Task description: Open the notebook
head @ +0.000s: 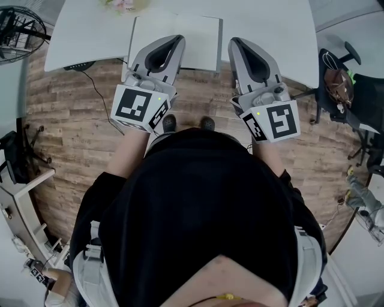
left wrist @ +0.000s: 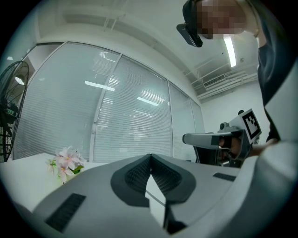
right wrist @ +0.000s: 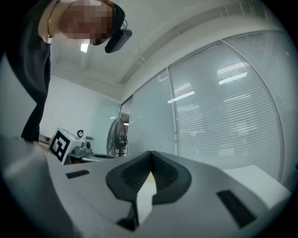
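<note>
The notebook [head: 192, 42] lies flat on the white table [head: 90, 36], pale cover up, and looks closed. My left gripper [head: 178, 39] hangs over its near left part and my right gripper [head: 234, 42] just off its near right corner, both pointing level toward the table. In the left gripper view the left gripper [left wrist: 150, 155] has its jaws meeting at the tip with nothing between them. The right gripper [right wrist: 150, 153] is likewise shut and empty. The jaws' own bodies hide the notebook in both gripper views.
A bunch of pink flowers [head: 123, 5] [left wrist: 65, 162] sits at the table's far edge. A standing fan [head: 18, 30] [right wrist: 116, 137] is at the left, a chair with a bag [head: 339, 84] at the right. A cable [head: 96, 90] runs across the wooden floor.
</note>
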`<action>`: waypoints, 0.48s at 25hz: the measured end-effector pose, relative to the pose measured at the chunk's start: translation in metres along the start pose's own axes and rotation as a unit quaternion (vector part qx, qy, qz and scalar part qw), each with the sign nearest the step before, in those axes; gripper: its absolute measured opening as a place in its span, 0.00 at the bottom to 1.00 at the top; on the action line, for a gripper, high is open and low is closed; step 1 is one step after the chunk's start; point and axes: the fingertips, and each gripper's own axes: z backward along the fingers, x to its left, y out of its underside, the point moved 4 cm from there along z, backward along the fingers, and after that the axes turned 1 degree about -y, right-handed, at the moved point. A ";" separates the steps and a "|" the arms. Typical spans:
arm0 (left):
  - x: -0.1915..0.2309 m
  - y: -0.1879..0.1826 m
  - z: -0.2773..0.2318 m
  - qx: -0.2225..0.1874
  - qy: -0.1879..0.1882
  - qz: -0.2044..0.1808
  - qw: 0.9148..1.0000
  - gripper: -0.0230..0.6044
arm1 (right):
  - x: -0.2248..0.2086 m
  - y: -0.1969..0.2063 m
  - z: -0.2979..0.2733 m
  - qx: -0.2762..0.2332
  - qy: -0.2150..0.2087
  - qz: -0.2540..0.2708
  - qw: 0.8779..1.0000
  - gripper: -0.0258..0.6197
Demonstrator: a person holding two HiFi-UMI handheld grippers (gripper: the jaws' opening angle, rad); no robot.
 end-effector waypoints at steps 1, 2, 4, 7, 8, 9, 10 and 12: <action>0.000 0.000 0.000 0.000 0.000 0.000 1.000 0.06 | 0.000 0.000 -0.001 0.000 0.000 0.000 1.000 0.04; 0.001 0.000 0.000 0.000 0.000 0.001 1.000 0.06 | 0.000 0.001 -0.001 0.000 0.000 -0.001 1.000 0.04; 0.001 0.000 -0.001 0.000 -0.002 0.001 1.000 0.06 | -0.001 0.001 0.000 0.000 0.001 -0.002 1.000 0.04; 0.004 0.000 0.000 -0.001 -0.005 0.003 1.000 0.06 | -0.002 0.002 0.001 0.002 0.002 -0.002 1.000 0.04; 0.004 0.000 0.000 -0.002 -0.007 0.003 1.000 0.06 | -0.002 0.002 0.001 0.002 0.002 -0.002 1.000 0.04; 0.005 0.000 0.000 -0.002 -0.008 0.003 1.000 0.06 | -0.002 0.002 0.001 0.002 0.002 -0.001 1.000 0.04; 0.006 0.000 0.000 -0.002 -0.009 0.002 1.000 0.06 | -0.002 0.002 0.002 0.002 0.002 -0.001 1.000 0.04; 0.006 0.001 0.001 -0.002 -0.010 0.002 1.000 0.06 | -0.003 0.003 0.002 0.002 0.003 -0.001 1.000 0.04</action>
